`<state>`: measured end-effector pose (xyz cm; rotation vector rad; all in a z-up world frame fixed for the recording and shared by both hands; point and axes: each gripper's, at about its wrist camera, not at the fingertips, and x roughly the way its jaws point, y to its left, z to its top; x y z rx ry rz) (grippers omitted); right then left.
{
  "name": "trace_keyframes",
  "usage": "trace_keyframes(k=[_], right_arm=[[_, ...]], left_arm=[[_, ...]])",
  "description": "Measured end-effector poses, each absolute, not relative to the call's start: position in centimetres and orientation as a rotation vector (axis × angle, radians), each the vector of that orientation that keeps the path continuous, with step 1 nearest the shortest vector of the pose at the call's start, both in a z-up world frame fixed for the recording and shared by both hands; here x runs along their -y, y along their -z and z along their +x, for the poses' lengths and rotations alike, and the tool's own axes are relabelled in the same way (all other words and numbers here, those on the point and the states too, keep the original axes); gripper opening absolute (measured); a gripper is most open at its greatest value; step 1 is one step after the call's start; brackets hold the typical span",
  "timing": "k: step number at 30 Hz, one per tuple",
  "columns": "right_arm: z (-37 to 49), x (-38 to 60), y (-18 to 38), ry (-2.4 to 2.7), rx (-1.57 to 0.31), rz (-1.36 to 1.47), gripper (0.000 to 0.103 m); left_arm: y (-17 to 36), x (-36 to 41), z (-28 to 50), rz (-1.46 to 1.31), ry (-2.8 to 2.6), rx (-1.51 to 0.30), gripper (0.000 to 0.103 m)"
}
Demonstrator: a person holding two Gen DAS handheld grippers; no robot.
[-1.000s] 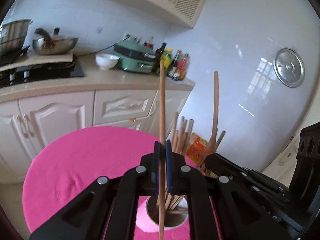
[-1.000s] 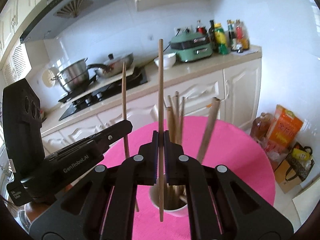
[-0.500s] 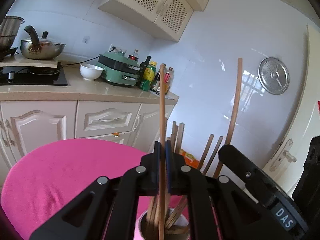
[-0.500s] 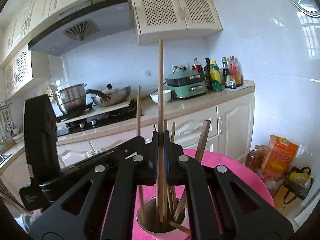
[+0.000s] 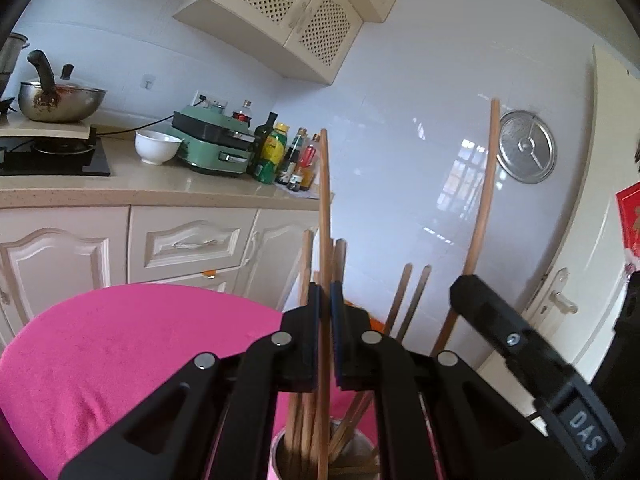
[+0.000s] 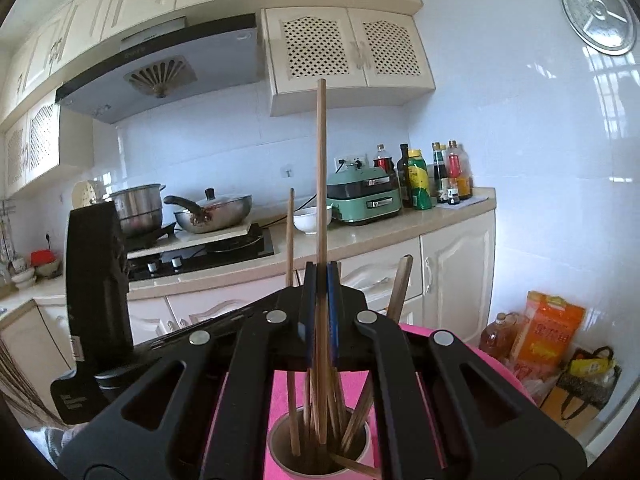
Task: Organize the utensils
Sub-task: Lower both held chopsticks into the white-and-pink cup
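Gripping one chopstick (image 5: 324,216) upright, the left gripper (image 5: 325,300) has its lower end inside the cup (image 5: 280,446) on the pink table (image 5: 120,352). From the right view, the right gripper (image 6: 319,280) clamps another stick (image 6: 321,168), tip in the cup too. Both seem mid-drop; releasing looks next.

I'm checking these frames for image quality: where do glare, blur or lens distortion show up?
Left wrist view: window glare reflects on the glossy wall tiles, and the fisheye bends the door frame; the left gripper and its chopstick are sharp. Right wrist view: glare on the wall at right, cabinets curve, and the sauce bottles look slightly smeared.
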<state>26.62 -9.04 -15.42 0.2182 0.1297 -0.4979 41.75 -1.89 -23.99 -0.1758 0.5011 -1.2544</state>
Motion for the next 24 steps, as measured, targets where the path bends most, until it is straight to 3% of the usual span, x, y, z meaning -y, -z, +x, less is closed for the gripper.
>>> trace_keyframes(k=[8, 12, 24], right_arm=[[26.04, 9.00, 15.39, 0.495, -0.124, 0.226, 0.006], [25.92, 9.02, 15.40, 0.499, -0.127, 0.225, 0.006], [25.99, 8.57, 15.17, 0.495, -0.130, 0.220, 0.006]], left_arm=[[24.39, 1.81, 41.89, -0.170, 1.278, -0.550, 0.006], [24.53, 1.59, 41.65, -0.154, 1.269, -0.551, 0.018], [24.07, 0.94, 42.11, -0.150, 1.255, -0.596, 0.020]])
